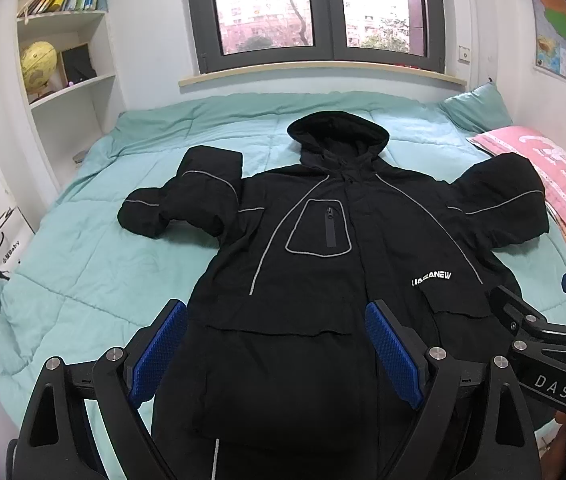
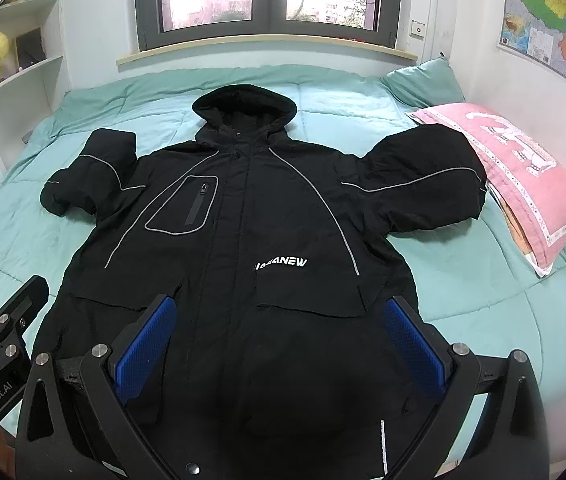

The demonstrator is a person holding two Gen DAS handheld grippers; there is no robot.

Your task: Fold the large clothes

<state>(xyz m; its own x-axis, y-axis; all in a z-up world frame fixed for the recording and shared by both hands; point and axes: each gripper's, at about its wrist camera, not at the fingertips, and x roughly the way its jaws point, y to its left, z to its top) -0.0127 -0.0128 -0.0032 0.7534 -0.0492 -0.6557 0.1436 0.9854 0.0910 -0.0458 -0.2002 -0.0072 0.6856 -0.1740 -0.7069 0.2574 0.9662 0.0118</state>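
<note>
A large black hooded jacket (image 1: 315,240) lies face up and spread flat on a bed covered by a teal quilt (image 1: 83,280), its hood (image 2: 245,110) pointing toward the window (image 1: 315,12) and its hem nearest the cameras; the sleeve on the left of the view (image 2: 87,172) is bent back on itself beside the body, while the other sleeve (image 2: 427,176) stretches out sideways and its cuff end touches a pink pillow (image 2: 523,184); grey piping outlines a zipped chest pocket (image 1: 319,228), and white lettering (image 2: 281,265) sits lower on the front. The left gripper (image 1: 275,352) hangs above the lower part of the jacket with its blue-padded fingers (image 1: 159,352) spread wide and nothing between them; the right gripper (image 2: 279,344) hovers likewise over the hem area, fingers (image 2: 415,348) wide apart and empty; each gripper appears at the edge of the other's view, side by side. A shelf unit with a yellow globe (image 1: 37,64) stands at the left wall, a teal pillow (image 2: 423,84) lies at the far corner of the bed, and a map (image 2: 555,16) hangs on the right wall.
</note>
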